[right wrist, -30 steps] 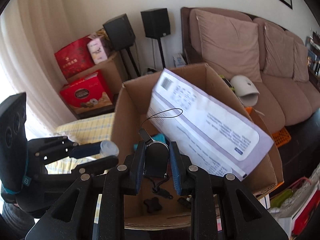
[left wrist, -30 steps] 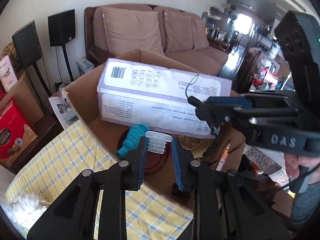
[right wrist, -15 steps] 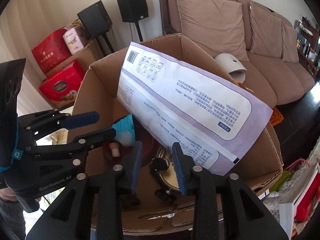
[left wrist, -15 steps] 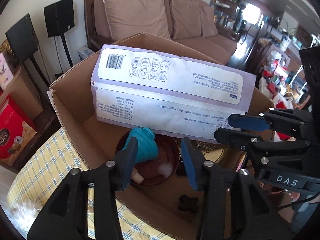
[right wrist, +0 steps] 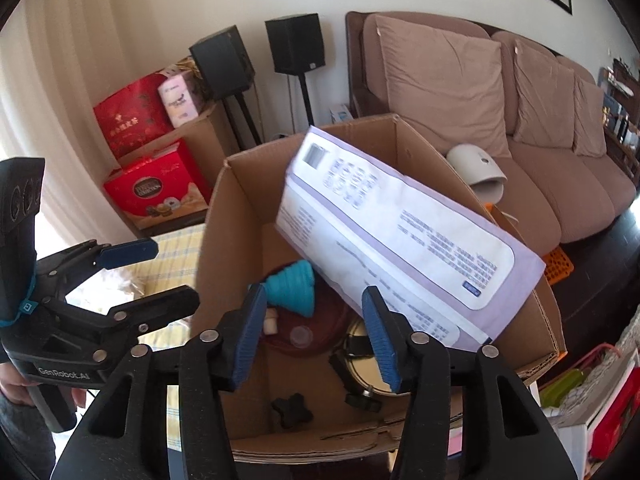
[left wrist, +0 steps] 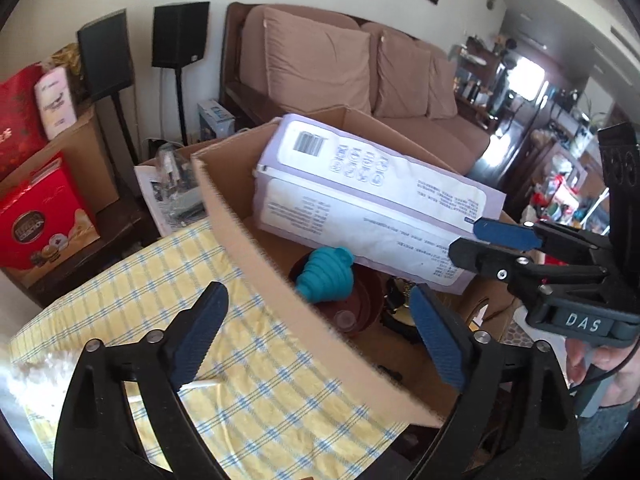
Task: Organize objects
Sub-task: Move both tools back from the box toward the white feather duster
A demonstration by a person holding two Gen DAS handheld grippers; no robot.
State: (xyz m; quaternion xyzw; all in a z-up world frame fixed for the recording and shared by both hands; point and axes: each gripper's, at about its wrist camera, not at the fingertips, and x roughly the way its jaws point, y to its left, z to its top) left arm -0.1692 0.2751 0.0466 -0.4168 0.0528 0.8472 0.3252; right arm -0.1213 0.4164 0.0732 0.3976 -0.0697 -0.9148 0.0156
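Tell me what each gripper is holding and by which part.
Nothing is held: the left gripper and right gripper are both opening, empty, over the cardboard box.

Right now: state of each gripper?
Left gripper: jaws opening, nothing between them.
Right gripper: jaws opening, nothing held, over the cardboard box.

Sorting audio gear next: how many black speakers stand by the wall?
2: the left speaker angled above the cardboard carton, the right speaker on its stand beside the sofa. Others may be hidden.
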